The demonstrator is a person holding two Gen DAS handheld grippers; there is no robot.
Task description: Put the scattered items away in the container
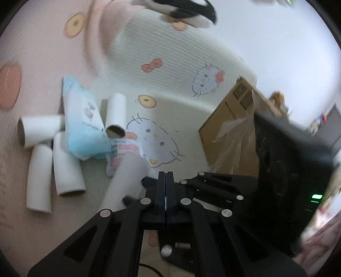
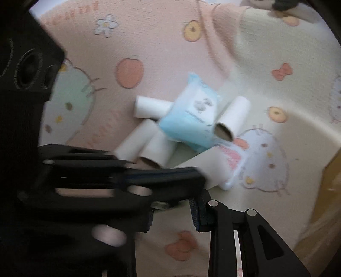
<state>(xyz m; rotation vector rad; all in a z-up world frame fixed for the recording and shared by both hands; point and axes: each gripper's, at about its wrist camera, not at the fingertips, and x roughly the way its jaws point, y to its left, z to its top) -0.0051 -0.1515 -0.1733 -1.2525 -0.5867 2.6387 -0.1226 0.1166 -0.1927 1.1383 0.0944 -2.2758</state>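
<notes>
Several white cardboard tubes (image 1: 67, 166) lie in a heap on a cartoon-print mat (image 1: 174, 110), around a light blue tissue pack (image 1: 83, 127) and a flat pack with red print (image 1: 125, 151). A longer tube (image 1: 127, 181) lies closest, just left of my left gripper (image 1: 165, 173), which is shut with nothing in it. The right wrist view shows the same heap, with the tissue pack (image 2: 191, 121) on top of the tubes (image 2: 149, 108). My right gripper (image 2: 172, 218) hovers short of the heap, its pads a narrow gap apart and empty. The left gripper crosses in front of its left finger.
A brown cardboard box (image 1: 226, 127) with a clear plastic liner stands to the right of the heap. The black body of the right hand's tool (image 1: 287, 170) fills the right side of the left wrist view. A black and white plush (image 1: 187, 10) lies at the mat's far edge.
</notes>
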